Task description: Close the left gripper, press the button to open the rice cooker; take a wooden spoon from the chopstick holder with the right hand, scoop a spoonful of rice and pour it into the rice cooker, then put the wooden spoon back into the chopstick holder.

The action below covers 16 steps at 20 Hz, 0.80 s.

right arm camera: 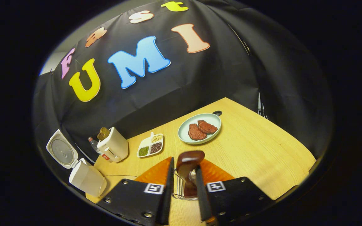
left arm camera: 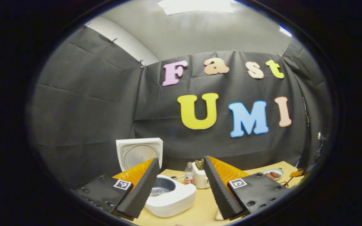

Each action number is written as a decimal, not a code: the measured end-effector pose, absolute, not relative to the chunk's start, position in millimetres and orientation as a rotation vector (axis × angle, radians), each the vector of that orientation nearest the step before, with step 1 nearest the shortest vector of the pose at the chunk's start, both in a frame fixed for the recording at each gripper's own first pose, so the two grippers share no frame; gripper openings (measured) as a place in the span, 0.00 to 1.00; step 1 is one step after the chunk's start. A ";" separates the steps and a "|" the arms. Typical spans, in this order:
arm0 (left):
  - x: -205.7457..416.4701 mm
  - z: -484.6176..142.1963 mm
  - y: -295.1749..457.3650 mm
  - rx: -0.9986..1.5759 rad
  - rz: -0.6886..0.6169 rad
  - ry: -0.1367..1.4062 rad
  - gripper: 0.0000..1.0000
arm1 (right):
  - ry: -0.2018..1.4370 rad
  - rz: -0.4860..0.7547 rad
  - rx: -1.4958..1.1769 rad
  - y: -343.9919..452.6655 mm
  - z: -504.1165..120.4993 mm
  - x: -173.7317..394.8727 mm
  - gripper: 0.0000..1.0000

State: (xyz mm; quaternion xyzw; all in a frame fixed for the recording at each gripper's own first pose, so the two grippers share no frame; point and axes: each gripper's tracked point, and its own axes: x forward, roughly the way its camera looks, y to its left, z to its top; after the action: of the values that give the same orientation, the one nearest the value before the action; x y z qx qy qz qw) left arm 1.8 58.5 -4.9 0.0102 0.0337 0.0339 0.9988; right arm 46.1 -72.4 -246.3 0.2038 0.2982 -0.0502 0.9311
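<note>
Seeing rice cooker (left arm camera: 170, 196) lid up | left gripper (left arm camera: 178, 185) gaping | right gripper (right arm camera: 183, 191) clenching wooden spoon (right arm camera: 188, 171) | scooping pending

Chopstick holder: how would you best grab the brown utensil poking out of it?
Grip the exposed top end of the brown utensil, coming down from above: it stands in the white chopstick holder, whose walls hide the rest, and a bottle crowds one side. The right gripper is shut on a dark handle.

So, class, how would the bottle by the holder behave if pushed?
The bottle stands tall and narrow, so it would probably tip easily. It looks like clear plastic, so it is likely light. Its round body may roll once it is down.
</note>
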 end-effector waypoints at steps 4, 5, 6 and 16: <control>14.7 -7.5 71.0 0.033 0.096 0.072 0.99 | 0.503 -0.196 0.253 -109.6 -207.8 42.3 0.99; 21.1 -8.0 74.4 0.040 0.103 0.074 0.99 | 0.482 -0.215 0.214 -114.0 -196.8 40.2 0.98; 28.8 -7.6 79.9 0.054 0.117 0.074 0.99 | 0.460 -0.220 0.178 -117.4 -184.7 39.1 0.98; 137.6 23.8 166.9 0.143 0.292 0.036 0.94 | 0.255 -0.307 0.037 -132.6 -88.1 19.8 0.98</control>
State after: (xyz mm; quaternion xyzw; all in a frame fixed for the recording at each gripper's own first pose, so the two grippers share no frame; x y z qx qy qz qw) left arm 137.6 166.9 23.8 0.0709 0.0178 0.1454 0.9867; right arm 19.8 -132.6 -88.1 0.0182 0.1266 -0.1526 0.9800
